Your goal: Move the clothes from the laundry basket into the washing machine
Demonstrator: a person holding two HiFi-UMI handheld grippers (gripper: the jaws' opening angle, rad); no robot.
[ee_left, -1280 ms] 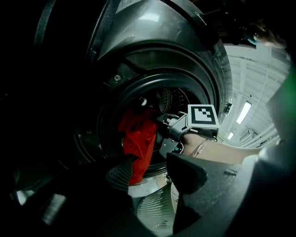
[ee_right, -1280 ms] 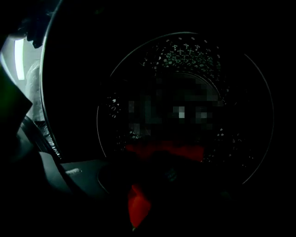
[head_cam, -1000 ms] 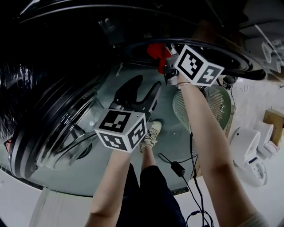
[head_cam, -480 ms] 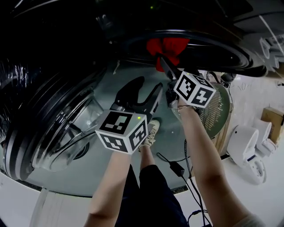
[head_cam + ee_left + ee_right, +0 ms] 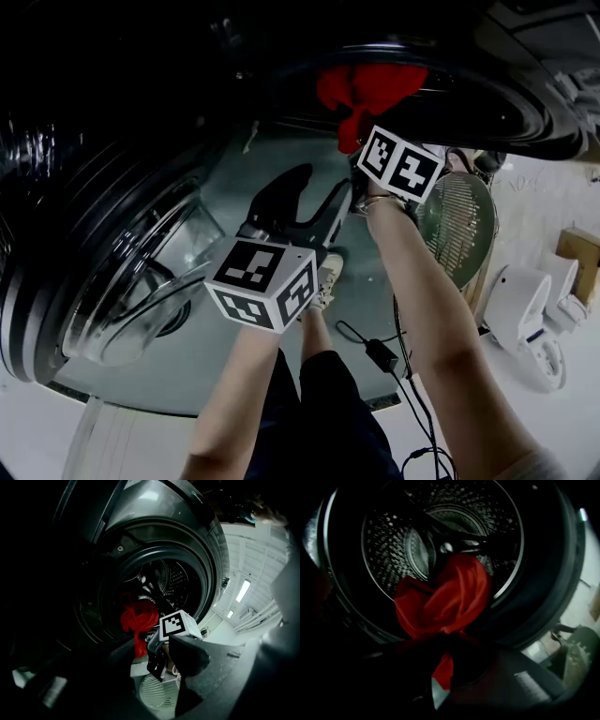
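- We are logging the red cloth as bunched on the lower lip of the drum mouth, with its loose folds spilling just inside.
- Its long axis is running from outside straight into the drum mouth. The broad bunch is pointing inward, and a narrow tail is trailing back out.
- The right gripper is working just outside the drum mouth, its jaws pinched down on that tail.
- The left gripper is hanging below the drum mouth and farther out, its jaws spread wide and holding nothing.
- In the left gripper view, the right gripper's marker cube is sitting in the line between the left jaws and the drum mouth.
- The glass door is standing swung open, to the left of the drum mouth in the head view.
- On the floor below the drum mouth we are noting a round fan, the person's shoe and a cable with its adapter, all well apart from the cloth.
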